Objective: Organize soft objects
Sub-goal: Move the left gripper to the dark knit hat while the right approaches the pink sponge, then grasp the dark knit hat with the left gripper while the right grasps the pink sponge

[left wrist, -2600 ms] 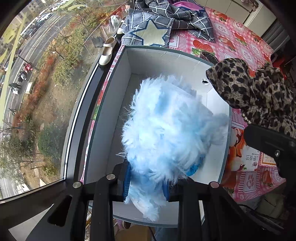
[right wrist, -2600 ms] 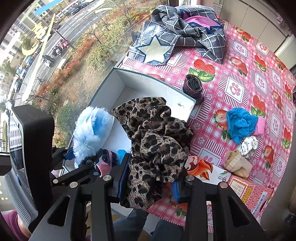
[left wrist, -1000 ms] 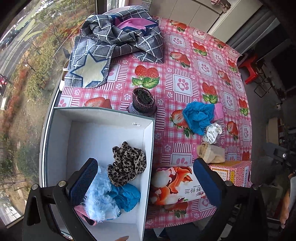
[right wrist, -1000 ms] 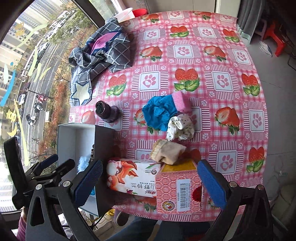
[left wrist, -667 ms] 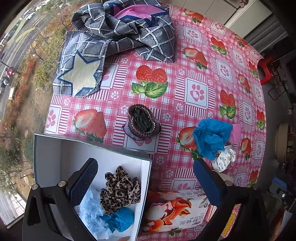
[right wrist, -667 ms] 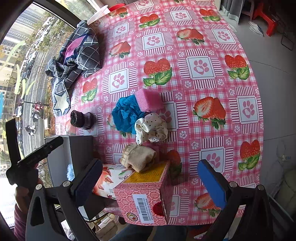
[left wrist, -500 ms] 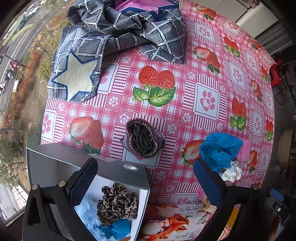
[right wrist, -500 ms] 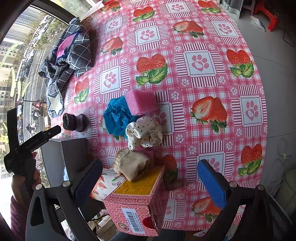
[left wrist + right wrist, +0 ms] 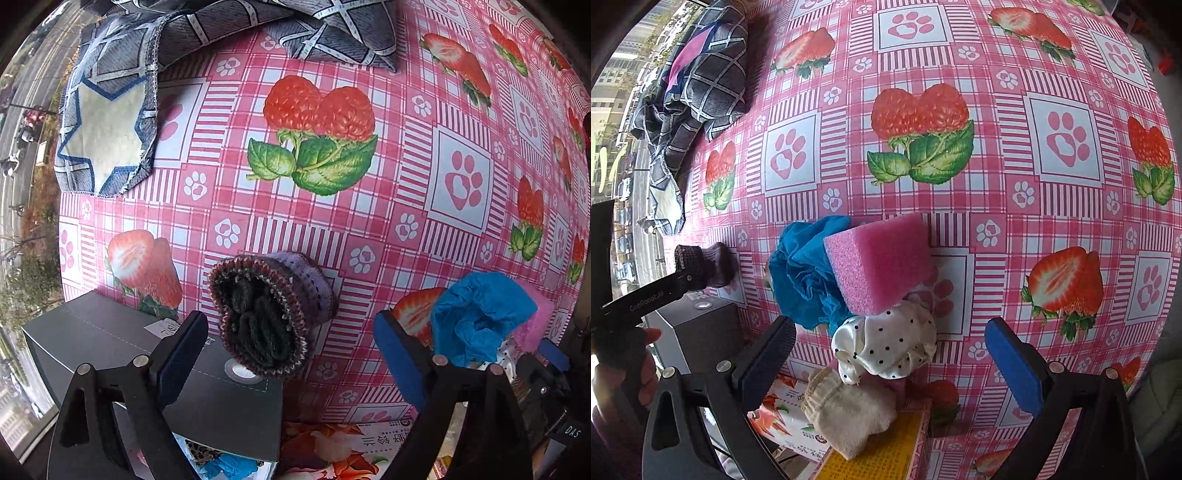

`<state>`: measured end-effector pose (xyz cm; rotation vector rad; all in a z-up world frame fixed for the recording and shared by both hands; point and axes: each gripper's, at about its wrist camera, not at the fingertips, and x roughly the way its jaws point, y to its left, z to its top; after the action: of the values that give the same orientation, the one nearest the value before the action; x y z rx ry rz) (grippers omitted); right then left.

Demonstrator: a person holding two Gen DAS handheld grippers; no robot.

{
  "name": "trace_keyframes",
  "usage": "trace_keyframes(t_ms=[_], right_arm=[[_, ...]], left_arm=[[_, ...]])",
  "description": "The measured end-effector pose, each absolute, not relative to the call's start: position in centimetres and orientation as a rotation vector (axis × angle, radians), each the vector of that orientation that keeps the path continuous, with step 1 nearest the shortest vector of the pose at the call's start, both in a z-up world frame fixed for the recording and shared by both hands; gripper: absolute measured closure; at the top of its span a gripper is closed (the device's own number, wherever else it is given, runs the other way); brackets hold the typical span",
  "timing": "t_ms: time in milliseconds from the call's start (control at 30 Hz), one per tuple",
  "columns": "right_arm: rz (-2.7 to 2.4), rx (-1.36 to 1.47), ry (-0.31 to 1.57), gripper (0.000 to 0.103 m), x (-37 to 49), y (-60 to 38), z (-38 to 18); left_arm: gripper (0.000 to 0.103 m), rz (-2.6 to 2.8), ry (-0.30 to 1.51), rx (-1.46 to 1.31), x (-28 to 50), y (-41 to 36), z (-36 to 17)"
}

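My left gripper (image 9: 290, 356) points down at a rolled knitted piece (image 9: 266, 314), dark green inside with a purple striped rim, lying on the tablecloth by the grey box (image 9: 110, 339). Its jaws are closing around the roll, and the pads stand clear of it. My right gripper (image 9: 892, 363) hangs open over a white polka-dot scrunchie (image 9: 886, 343), which lies between its fingers untouched. Just behind the scrunchie lie a pink sponge (image 9: 879, 262) and a crumpled blue cloth (image 9: 801, 273). In the box, a leopard scrunchie (image 9: 201, 456) and a blue one (image 9: 225, 469) show.
A beige sock (image 9: 846, 410) rests on a pink and yellow carton (image 9: 897, 443) beside a tissue pack (image 9: 783, 417). A checked grey cloth (image 9: 694, 81) lies at the table's far left by the window. A hand (image 9: 620, 369) holds the left gripper's handle.
Both grippers let their soft pieces go into the box, then came down over the table. The left now stands around the knitted roll with narrower jaws, the right over the polka-dot scrunchie.
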<state>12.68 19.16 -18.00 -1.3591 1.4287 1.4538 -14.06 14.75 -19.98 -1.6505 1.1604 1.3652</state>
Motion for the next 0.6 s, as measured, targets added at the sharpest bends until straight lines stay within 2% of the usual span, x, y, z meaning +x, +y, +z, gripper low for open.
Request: trace_keyframes(t_ms=[33,133,433,600], right_arm=[[1.444,-1.368,1.42,0.0,12.6,19.4,-18.5],[1.4,-1.337,1.42,0.0,14.0,20.2,-19.5],[1.15,-1.171,1.391,0.0,25.4,22.4,-20.3],[1.328,-1.249,1.314,0.0,23.4,22.3,-19.8]], left_arm=[[0.026,1.355,1.169,-1.656,-13.9,14.8,-20.4],[0.041,1.357,1.181,-1.668,-13.7,14.9,-21.2],[0.045,1.396,1.189,-1.612,-13.4,15.7,-21.1],[0.045,1.414,1.203,-1.599,-12.1,16.2,-20.8]])
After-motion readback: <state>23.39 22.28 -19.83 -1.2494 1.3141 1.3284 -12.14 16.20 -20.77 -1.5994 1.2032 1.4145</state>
